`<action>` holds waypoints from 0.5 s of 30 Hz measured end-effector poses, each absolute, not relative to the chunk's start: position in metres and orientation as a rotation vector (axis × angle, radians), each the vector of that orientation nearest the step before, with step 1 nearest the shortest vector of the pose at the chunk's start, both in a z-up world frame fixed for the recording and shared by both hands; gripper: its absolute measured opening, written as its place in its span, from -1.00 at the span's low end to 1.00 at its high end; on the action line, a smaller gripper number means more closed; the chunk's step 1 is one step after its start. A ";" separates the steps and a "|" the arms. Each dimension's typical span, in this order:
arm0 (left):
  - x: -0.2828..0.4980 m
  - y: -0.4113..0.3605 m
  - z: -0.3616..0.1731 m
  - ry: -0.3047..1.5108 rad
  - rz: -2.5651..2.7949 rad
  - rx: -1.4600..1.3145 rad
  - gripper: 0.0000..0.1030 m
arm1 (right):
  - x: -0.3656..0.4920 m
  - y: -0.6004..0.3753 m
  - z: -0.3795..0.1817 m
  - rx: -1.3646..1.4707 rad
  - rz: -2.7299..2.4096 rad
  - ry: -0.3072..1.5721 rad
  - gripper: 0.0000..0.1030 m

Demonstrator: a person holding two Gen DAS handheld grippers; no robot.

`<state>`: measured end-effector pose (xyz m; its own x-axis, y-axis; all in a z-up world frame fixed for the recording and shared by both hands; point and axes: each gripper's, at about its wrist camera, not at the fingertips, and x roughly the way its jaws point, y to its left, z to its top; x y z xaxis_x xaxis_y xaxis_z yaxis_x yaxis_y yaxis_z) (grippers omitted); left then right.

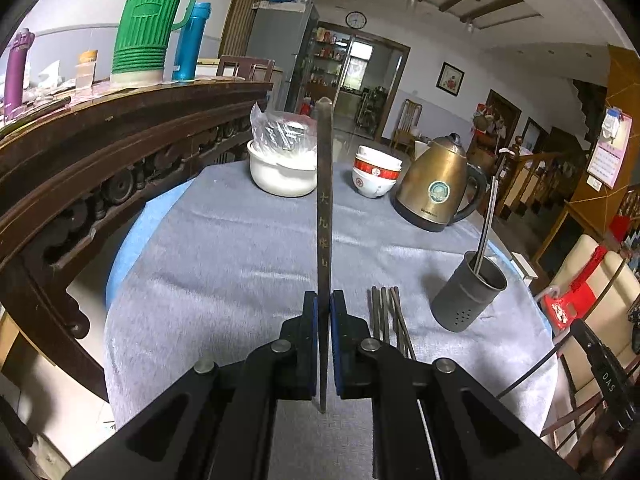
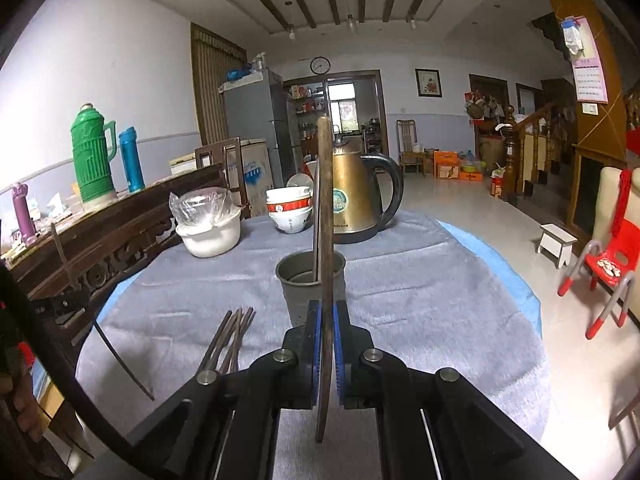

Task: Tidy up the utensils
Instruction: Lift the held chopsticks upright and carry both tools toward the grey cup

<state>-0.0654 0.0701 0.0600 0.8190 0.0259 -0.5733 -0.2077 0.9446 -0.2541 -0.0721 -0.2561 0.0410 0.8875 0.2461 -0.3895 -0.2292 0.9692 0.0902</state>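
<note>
My left gripper [image 1: 324, 300] is shut on a dark chopstick [image 1: 324, 200] with gold characters; it sticks up and forward over the grey tablecloth. Several dark chopsticks [image 1: 386, 312] lie on the cloth just right of it. A grey perforated holder cup [image 1: 468, 296] stands further right with a metal chopstick [image 1: 488, 220] leaning in it. My right gripper [image 2: 328, 308] is shut on a brown chopstick [image 2: 327, 200], held just in front of the holder cup [image 2: 310, 280]. The loose chopsticks [image 2: 234, 332] lie to its left.
At the table's far side stand a brass kettle [image 1: 436, 184], stacked red-and-white bowls [image 1: 376, 176] and a white pot with a plastic bag [image 1: 280, 172]. A carved wooden sideboard [image 1: 100, 152] with flasks runs along the left. A red chair [image 2: 612, 264] stands off the right edge.
</note>
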 end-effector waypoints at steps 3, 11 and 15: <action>-0.064 0.070 0.064 0.601 0.128 -0.322 -0.88 | -0.071 -0.258 0.046 0.051 0.250 0.402 -0.88; -0.062 0.069 0.083 0.570 0.094 -0.351 -0.88 | -0.069 -0.259 0.061 0.083 0.274 0.382 -0.88; -0.061 0.072 0.099 0.528 0.054 -0.396 -0.88 | -0.068 -0.261 0.072 0.106 0.283 0.364 -0.88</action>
<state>-0.0608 0.0716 0.0989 0.8641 -0.0508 -0.5007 -0.1508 0.9231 -0.3538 -0.0678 -0.2609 0.0717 0.8958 0.2914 -0.3357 -0.2535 0.9552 0.1527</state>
